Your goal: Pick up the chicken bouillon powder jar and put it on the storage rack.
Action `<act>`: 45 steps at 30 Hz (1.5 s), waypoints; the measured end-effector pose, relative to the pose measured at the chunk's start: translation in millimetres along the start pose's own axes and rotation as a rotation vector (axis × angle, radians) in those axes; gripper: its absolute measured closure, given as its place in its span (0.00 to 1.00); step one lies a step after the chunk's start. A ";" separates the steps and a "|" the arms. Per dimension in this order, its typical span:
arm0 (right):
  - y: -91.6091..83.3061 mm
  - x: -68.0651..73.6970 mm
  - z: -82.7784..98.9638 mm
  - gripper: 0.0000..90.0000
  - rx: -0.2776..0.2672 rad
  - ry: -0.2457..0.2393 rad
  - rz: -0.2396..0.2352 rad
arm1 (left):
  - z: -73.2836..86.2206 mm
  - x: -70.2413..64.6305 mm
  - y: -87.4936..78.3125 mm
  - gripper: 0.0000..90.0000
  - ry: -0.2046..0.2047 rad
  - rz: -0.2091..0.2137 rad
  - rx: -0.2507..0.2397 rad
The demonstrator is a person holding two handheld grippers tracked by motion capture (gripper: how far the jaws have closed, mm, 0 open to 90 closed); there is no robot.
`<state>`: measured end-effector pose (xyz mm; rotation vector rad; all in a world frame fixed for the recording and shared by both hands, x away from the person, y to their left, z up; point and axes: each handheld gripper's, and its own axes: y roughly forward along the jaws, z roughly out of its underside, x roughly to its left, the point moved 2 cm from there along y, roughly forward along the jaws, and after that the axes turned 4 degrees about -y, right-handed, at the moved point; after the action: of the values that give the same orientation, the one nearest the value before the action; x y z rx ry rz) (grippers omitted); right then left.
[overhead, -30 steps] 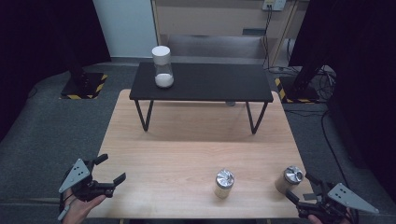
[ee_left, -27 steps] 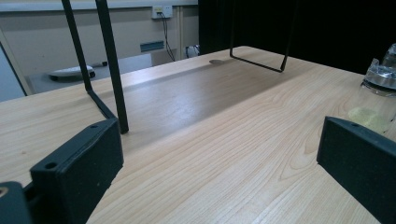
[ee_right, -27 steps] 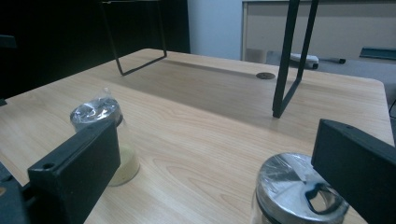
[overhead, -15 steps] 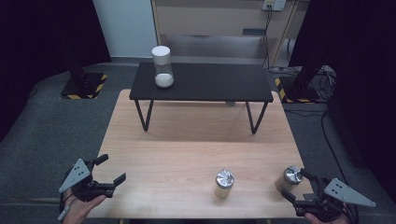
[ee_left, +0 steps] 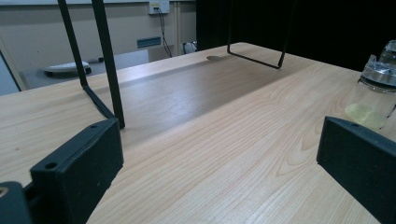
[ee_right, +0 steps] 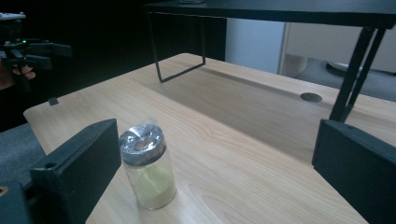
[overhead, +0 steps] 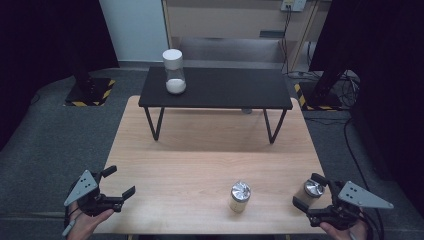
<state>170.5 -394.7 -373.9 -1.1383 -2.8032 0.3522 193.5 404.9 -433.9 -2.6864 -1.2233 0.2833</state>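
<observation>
Two small clear jars with metal lids stand near the front edge of the wooden table (overhead: 210,160). The middle jar (overhead: 240,196) stands alone and shows at the right edge of the left gripper view (ee_left: 373,95). The right jar (overhead: 312,189) stands just ahead of my open right gripper (overhead: 307,190), close to the left jaw in the right gripper view (ee_right: 147,168), and nothing touches it. At the table's front left corner my left gripper (overhead: 121,180) is open and empty.
A low black table (overhead: 225,87) on thin wire legs (ee_left: 109,70) spans the back of the wooden table. On its left end stands a taller white-lidded jar (overhead: 174,72) with white powder. Dark floor surrounds the table. The left gripper (ee_right: 35,49) shows far off.
My right gripper has moved forward and left, up to the right jar. The left gripper has hardly moved. Neither jar has moved.
</observation>
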 end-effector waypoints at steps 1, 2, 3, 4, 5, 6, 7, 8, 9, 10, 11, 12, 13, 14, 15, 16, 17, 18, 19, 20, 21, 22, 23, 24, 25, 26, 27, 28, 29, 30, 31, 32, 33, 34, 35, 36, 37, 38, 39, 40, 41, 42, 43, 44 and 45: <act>2.2 -0.6 -1.6 0.02 0.002 -0.003 -0.007 | 0.0 0.1 -0.1 0.00 0.000 0.001 0.000; 3.6 -1.0 -2.3 0.02 0.003 -0.003 -0.011 | -0.1 -0.1 -0.2 0.00 0.001 0.001 -0.001; 6.0 -1.8 -3.2 0.02 0.005 -0.002 -0.020 | -0.1 0.0 -0.3 0.00 0.002 0.002 -0.001; 8.1 -2.5 -4.0 0.02 0.006 -0.001 -0.030 | 0.0 0.1 -0.2 0.00 0.001 0.004 -0.001; 10.3 -2.9 -5.3 0.02 0.011 0.000 -0.040 | -0.2 0.0 0.0 0.00 0.003 0.003 0.001; 12.6 -2.9 -6.7 0.02 0.016 -0.007 -0.047 | -0.6 -0.3 0.0 0.00 0.006 0.002 0.004; 14.3 -2.6 -7.8 0.02 0.020 -0.014 -0.052 | -0.5 -0.3 0.1 0.00 0.007 0.004 0.004; 17.0 -2.2 -10.0 0.02 0.027 -0.020 -0.062 | -0.5 -0.2 0.1 0.00 0.007 0.005 0.003; 19.2 -1.7 -11.6 0.02 0.031 -0.023 -0.069 | -0.6 -0.2 0.1 0.00 0.007 0.006 0.004; 20.8 -1.6 -12.4 0.02 0.032 -0.028 -0.075 | -0.7 -0.3 0.2 0.00 0.006 0.007 0.006; 22.9 -1.1 -13.5 0.02 0.033 -0.031 -0.081 | -0.9 -0.2 0.5 0.00 0.005 0.009 0.008; 25.2 -0.7 -14.2 0.02 0.033 -0.036 -0.088 | -1.1 -0.3 0.6 0.00 0.008 0.009 0.010; 28.4 -0.4 -15.1 0.02 0.036 -0.039 -0.097 | -0.9 -0.4 0.4 0.00 0.009 0.009 0.007; 31.3 -0.3 -16.1 0.03 0.042 -0.046 -0.105 | -0.7 -0.2 0.1 0.00 0.006 0.008 0.005; 33.4 0.1 -17.0 0.03 0.048 -0.048 -0.113 | -0.6 0.1 -0.4 0.00 0.003 0.007 0.005; 37.0 0.7 -18.2 0.03 0.056 -0.054 -0.124 | -0.4 0.3 -0.4 0.00 0.001 0.006 0.004; 39.2 1.1 -18.9 0.03 0.060 -0.058 -0.131 | -0.4 0.4 -0.4 0.00 0.000 0.005 0.005; 43.0 1.5 -19.7 0.03 0.066 -0.062 -0.144 | -0.3 0.4 -0.4 0.00 -0.001 0.006 0.004; 46.0 2.0 -20.3 0.03 0.070 -0.067 -0.152 | -0.4 0.3 -0.3 0.00 0.000 0.006 0.004; 48.7 2.9 -21.3 0.03 0.077 -0.072 -0.157 | -0.5 0.3 -0.3 0.00 0.001 0.007 0.005; 51.4 3.3 -21.6 0.03 0.079 -0.076 -0.163 | -0.6 0.3 -0.1 0.00 0.000 0.008 0.007; 53.9 3.3 -21.6 0.03 0.080 -0.078 -0.170 | -0.6 0.5 0.1 0.00 -0.001 0.008 0.008; 56.4 3.4 -21.5 0.03 0.080 -0.075 -0.176 | -0.4 0.6 0.1 0.00 -0.002 0.010 0.007; 59.4 3.6 -21.0 0.03 0.081 -0.075 -0.183 | -0.4 0.7 0.0 0.00 -0.002 0.010 0.006; 61.3 3.7 -20.6 0.03 0.081 -0.074 -0.188 | -0.2 0.9 -0.1 0.00 -0.004 0.010 0.005; 64.5 4.0 -20.1 0.03 0.083 -0.074 -0.195 | -0.2 1.0 0.0 0.00 -0.005 0.010 0.006; 66.4 4.2 -20.0 0.03 0.085 -0.073 -0.200 | -0.1 1.1 0.0 0.00 -0.006 0.010 0.006; 68.9 4.6 -19.8 0.03 0.088 -0.074 -0.206 | -0.1 1.1 -0.1 0.00 -0.006 0.010 0.005; 71.5 4.8 -20.0 0.03 0.093 -0.075 -0.214 | 0.0 1.1 -0.2 0.00 -0.006 0.010 0.004; 74.7 5.1 -20.1 0.03 0.098 -0.078 -0.220 | -0.1 1.1 -0.2 0.00 -0.007 0.010 0.005; 77.1 5.1 -20.0 0.03 0.102 -0.078 -0.225 | -0.2 1.0 -0.2 0.00 -0.007 0.010 0.006; 79.2 5.2 -19.6 0.03 0.103 -0.078 -0.228 | -0.3 1.1 -0.1 0.00 -0.008 0.010 0.008; 80.7 5.0 -19.2 0.03 0.104 -0.076 -0.229 | -0.2 1.3 0.0 0.00 -0.009 0.011 0.008; 82.7 4.5 -18.1 0.03 0.104 -0.070 -0.233 | -0.2 1.6 0.2 0.00 -0.009 0.013 0.009; 84.7 3.8 -16.9 0.04 0.104 -0.065 -0.238 | -0.3 1.7 0.2 0.00 -0.009 0.014 0.010; 86.6 3.6 -16.0 0.04 0.105 -0.063 -0.242 | -0.3 1.7 0.2 0.00 -0.010 0.014 0.010; 88.6 3.7 -15.3 0.04 0.109 -0.064 -0.244 | -0.1 1.9 0.2 0.00 -0.011 0.015 0.009; 90.9 3.5 -14.6 0.04 0.116 -0.064 -0.249 | 0.1 1.9 0.2 0.00 -0.012 0.015 0.008; 92.8 3.1 -13.9 0.04 0.119 -0.061 -0.255 | 0.1 1.9 0.1 0.00 -0.012 0.014 0.007; 94.2 3.3 -13.7 0.04 0.123 -0.063 -0.256 | 0.1 1.9 0.0 0.00 -0.013 0.014 0.007; 96.1 3.5 -13.9 0.05 0.132 -0.066 -0.259 | 0.2 2.0 0.0 0.00 -0.014 0.014 0.006; 97.7 3.8 -13.8 0.05 0.137 -0.066 -0.261 | 0.2 1.9 0.0 0.00 -0.014 0.014 0.006; 99.5 3.7 -13.3 0.05 0.139 -0.065 -0.266 | 0.1 1.9 0.1 0.00 -0.013 0.014 0.007; 100.3 3.8 -13.0 0.05 0.140 -0.064 -0.268 | 0.2 2.0 0.2 0.00 -0.014 0.015 0.007; 101.8 4.0 -12.6 0.05 0.141 -0.065 -0.270 | 0.1 2.0 0.3 0.00 -0.014 0.015 0.007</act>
<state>238.6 -319.0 -386.9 -0.7215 -2.8817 0.5582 194.9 406.3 -434.3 -2.6930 -1.2038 0.3087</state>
